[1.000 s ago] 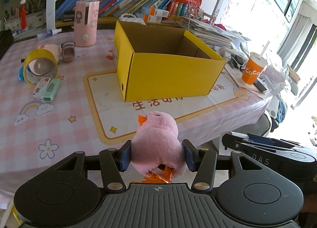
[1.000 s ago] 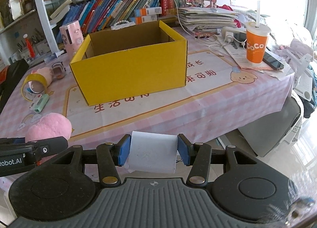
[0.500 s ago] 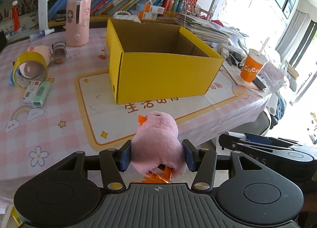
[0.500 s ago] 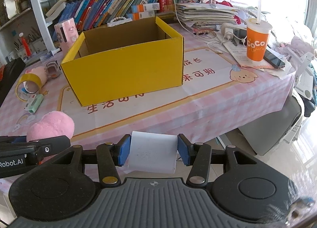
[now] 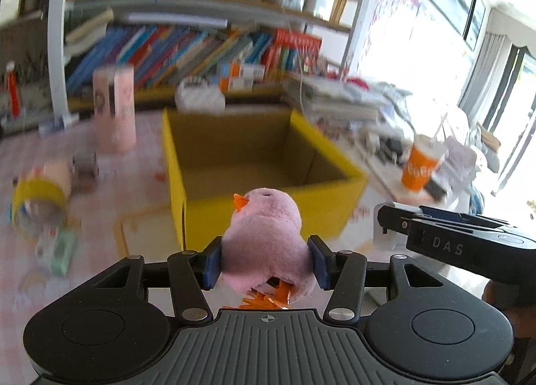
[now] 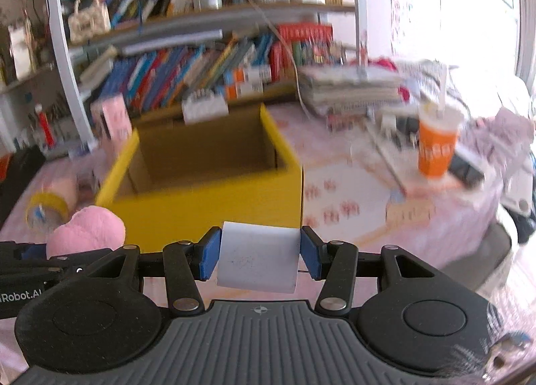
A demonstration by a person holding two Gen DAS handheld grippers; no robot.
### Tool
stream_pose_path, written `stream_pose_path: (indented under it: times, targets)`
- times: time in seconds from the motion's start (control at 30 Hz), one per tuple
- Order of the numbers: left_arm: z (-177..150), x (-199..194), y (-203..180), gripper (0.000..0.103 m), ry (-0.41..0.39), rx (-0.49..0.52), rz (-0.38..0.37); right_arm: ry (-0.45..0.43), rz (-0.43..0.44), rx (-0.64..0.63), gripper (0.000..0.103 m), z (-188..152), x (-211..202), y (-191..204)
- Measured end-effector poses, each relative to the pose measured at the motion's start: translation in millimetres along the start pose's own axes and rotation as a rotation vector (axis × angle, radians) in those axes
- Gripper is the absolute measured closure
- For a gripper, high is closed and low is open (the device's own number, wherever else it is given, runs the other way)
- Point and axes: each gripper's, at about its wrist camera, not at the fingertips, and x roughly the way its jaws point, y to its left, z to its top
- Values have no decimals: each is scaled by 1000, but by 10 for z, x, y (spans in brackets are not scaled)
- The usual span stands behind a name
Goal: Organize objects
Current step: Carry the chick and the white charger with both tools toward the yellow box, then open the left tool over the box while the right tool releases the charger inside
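My left gripper (image 5: 266,262) is shut on a pink plush bird (image 5: 264,237) with an orange beak, held just in front of the near wall of the open yellow cardboard box (image 5: 268,211). My right gripper (image 6: 258,257) is shut on a white paper roll (image 6: 258,259), also just in front of the yellow box (image 6: 214,214). The box's brown inside shows nothing in it. The plush bird (image 6: 85,232) and left gripper show at the lower left of the right wrist view. The right gripper (image 5: 462,244) shows at the right of the left wrist view.
On the pink checked tablecloth (image 5: 100,204): a yellow tape roll (image 5: 38,204), a pink cylinder (image 5: 114,107), a small green and white item (image 5: 58,251) at left, an orange cup (image 5: 420,169) and paper stacks (image 5: 341,100) at right. A bookshelf (image 5: 201,47) stands behind.
Both grippers have moved forward and up toward the yellow box, which now looks closer, with its inside more visible. Both views are motion-blurred. Both grips are unchanged.
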Motion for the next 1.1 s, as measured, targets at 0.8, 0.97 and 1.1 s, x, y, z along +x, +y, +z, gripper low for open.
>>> stream_pose_path:
  times: [0.8,0.97,1.1]
  targets:
    - [549,1315,-15,52,99,34,201,68,238,-236,55,976,1535,133]
    - [532,1494,-13,52,145,49,217,148,269,-297,55,984,1882,184]
    - [536,1562,-41,52,160,67,234,205,282,-347,55,998,2134,214]
